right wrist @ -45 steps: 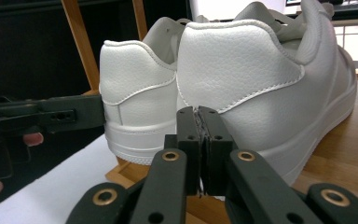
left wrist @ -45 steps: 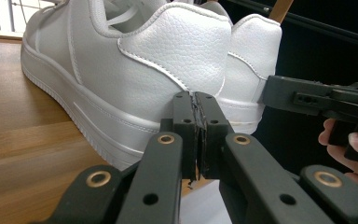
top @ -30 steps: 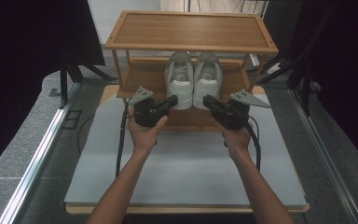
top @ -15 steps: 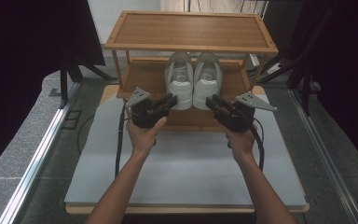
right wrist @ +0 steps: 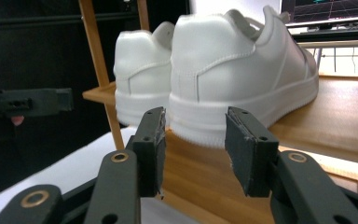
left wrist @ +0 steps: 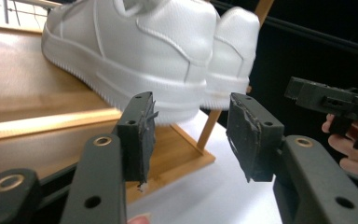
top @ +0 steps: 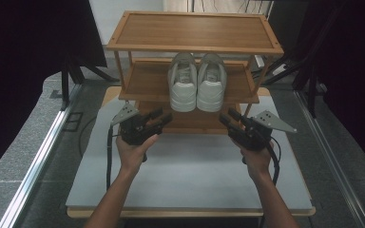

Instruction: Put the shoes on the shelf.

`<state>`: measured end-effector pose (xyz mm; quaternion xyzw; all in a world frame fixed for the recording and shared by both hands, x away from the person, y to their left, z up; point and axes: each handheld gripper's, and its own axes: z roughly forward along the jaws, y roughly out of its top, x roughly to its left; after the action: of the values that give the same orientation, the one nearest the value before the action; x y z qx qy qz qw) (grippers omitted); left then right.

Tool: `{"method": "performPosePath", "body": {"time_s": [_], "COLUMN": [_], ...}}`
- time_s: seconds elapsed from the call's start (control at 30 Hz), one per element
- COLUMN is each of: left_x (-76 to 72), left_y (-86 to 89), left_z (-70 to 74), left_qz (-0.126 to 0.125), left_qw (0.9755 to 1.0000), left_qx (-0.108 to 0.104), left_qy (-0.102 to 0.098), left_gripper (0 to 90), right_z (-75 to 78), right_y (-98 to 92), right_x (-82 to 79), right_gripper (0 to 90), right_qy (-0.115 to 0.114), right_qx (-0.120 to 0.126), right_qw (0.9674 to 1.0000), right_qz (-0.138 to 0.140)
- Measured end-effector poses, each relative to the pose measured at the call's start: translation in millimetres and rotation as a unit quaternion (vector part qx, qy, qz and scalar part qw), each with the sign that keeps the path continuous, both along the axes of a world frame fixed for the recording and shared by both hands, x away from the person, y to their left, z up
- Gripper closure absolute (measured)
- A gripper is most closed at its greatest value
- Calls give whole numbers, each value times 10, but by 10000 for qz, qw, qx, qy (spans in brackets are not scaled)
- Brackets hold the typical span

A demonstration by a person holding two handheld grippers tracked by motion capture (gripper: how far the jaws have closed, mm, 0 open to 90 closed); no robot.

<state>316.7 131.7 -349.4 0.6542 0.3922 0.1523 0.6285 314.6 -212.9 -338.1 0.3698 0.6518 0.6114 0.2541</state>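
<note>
The left hand-held gripper (top: pixel 160 118), raised over the white surface (top: pixel 190 175) on an outstretched forearm, pointed rightward at the wooden shoe rack (top: pixel 195 45) with jaws spread and empty. The pair of white sneakers (top: pixel 197 81) sat on the middle shelf, heels outward. The right hand-held gripper (top: pixel 228 118) mirrored it, angled leftward, likewise released.

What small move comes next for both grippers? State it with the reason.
Probably ease each gripper forward onto the heel in front of it. The left gripper and right gripper are open, level with the middle shelf, just short of the left shoe and right shoe, touching neither.
</note>
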Motion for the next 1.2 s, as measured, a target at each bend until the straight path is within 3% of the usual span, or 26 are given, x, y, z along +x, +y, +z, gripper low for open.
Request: {"method": "performPosePath", "body": {"time_s": [0.37,0.57,0.67,0.8,0.9,1.2], "left_x": [-326,-491,-574,-622,-628,-641], "left_y": [139,154,205,298,347,471], "left_z": [-327,-539,-677,-889,-971,-958], "left_qz": [-207,-199,-171,-55,-18,13], "left_qw": [9992,9977,9958,9951,9935,9941], "left_qx": [263,555,781,706,818,627], "left_qy": [237,334,437,689,796,883], "left_gripper": [445,438,428,430,425,425], "right_z": [-404,-667,-822,-1006,-1095,-1145], "right_y": [-195,-297,-391,-496,-558,-614], "right_x": [-341,-515,-613,-658,-675,-703], "right_gripper": [539,519,517,512,512,503], "right_qy": [107,286,386,661,791,855], "right_qx": [-99,-194,-243,-293,-209,-185], "right_qw": [9998,9993,9989,9974,9966,9961], "right_qz": [159,130,116,63,19,-70]}}
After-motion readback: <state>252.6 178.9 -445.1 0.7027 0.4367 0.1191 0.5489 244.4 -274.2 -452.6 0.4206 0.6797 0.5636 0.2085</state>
